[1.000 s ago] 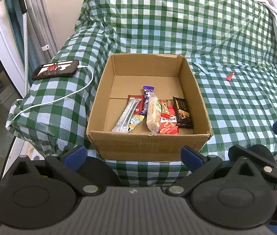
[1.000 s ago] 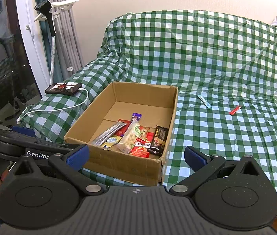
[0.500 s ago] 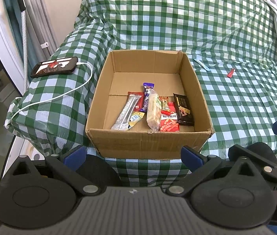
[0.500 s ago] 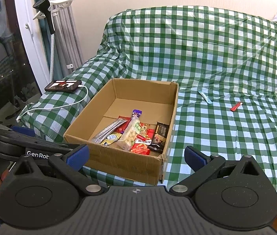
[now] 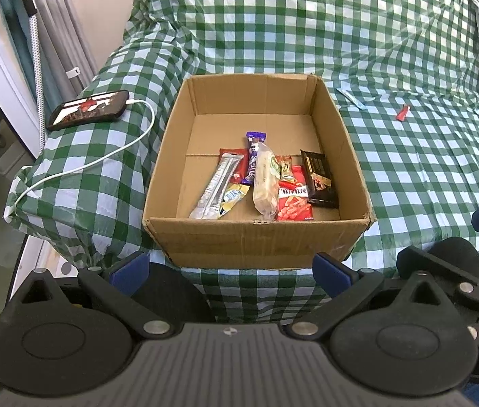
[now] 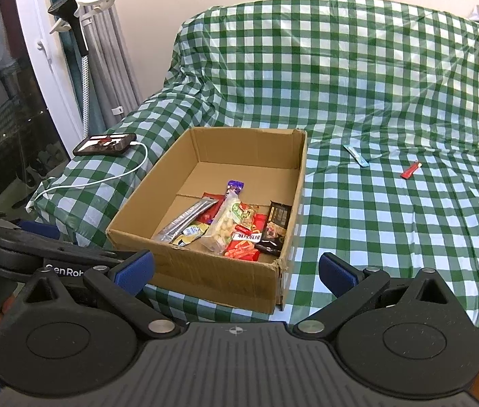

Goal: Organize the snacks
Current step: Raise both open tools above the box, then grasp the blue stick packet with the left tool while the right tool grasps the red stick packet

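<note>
Both grippers hang back from the sofa, and both sets of jaws are spread wide with nothing between them: the left gripper (image 5: 229, 268) and the right gripper (image 6: 236, 268) show blue-tipped black fingers either side of a bare gap.

Dead ahead sits the cardboard box (image 5: 259, 240), a plain brown corrugated carton, flaps off, rectangular, its near right corner a bit torn. The snacks are bunched at the box's near end, toward 6 o'clock on its floor. Glossy wrappers everywhere: a long silver bar (image 5: 217, 186) lying slantwise at the left, a purple wrapper (image 5: 254, 156) behind, a clear pale packet (image 5: 265, 179) of pale, lumpy pieces running down the middle, a red pouch (image 5: 293, 200) beside it, and a flat dark brown packet (image 5: 319, 178) at the right.

The sofa's green-and-white checked cover (image 5: 425, 169) is shiny and creased. Out at 1 o'clock from the box lie a thin light-blue stick sachet (image 6: 356, 156) and, further right, a small red sachet (image 6: 410, 170), well apart from the carton. At 10 o'clock a black phone (image 5: 90, 110) rests on the armrest, its white cable (image 5: 103, 159) trailing down.
</note>
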A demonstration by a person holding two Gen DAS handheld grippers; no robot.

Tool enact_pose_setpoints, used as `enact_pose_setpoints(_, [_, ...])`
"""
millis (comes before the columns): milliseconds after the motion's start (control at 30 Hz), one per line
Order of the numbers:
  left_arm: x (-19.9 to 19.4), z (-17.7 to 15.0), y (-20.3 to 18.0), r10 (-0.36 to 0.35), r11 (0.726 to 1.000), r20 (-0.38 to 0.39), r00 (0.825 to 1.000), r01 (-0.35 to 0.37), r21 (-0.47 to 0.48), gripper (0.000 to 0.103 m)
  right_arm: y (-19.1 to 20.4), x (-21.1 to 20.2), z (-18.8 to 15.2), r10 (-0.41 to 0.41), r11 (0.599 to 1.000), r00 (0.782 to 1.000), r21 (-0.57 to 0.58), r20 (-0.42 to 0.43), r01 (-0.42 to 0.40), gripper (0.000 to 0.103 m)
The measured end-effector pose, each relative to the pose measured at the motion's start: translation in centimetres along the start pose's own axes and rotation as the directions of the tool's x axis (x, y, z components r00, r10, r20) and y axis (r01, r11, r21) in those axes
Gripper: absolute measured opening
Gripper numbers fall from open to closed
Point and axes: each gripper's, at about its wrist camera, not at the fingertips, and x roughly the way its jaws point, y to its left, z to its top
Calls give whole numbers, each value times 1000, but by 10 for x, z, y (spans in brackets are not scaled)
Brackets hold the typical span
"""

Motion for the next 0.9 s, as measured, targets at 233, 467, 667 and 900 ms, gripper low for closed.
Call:
enact_pose_setpoints(233, [15, 4, -11, -4, 999, -30, 1000, 5, 35, 103, -13, 12, -1, -2, 999, 1000, 43, -26, 3, 102])
enact_pose_setpoints(467, [29, 21, -28, -23, 997, -55, 998, 27, 67, 103, -40, 25, -1, -26, 994, 999, 102, -46, 31, 102])
enact_pose_setpoints(667, [35, 63, -49, -70, 996, -30, 997, 71, 49, 103, -81, 31, 4, -100, 981, 994, 165, -39, 105, 102])
enact_pose_setpoints(900, [61, 142, -103, -158, 985, -27, 987, 159, 59, 103, -146, 36, 28, -227, 951, 974, 215, 1, 221, 102])
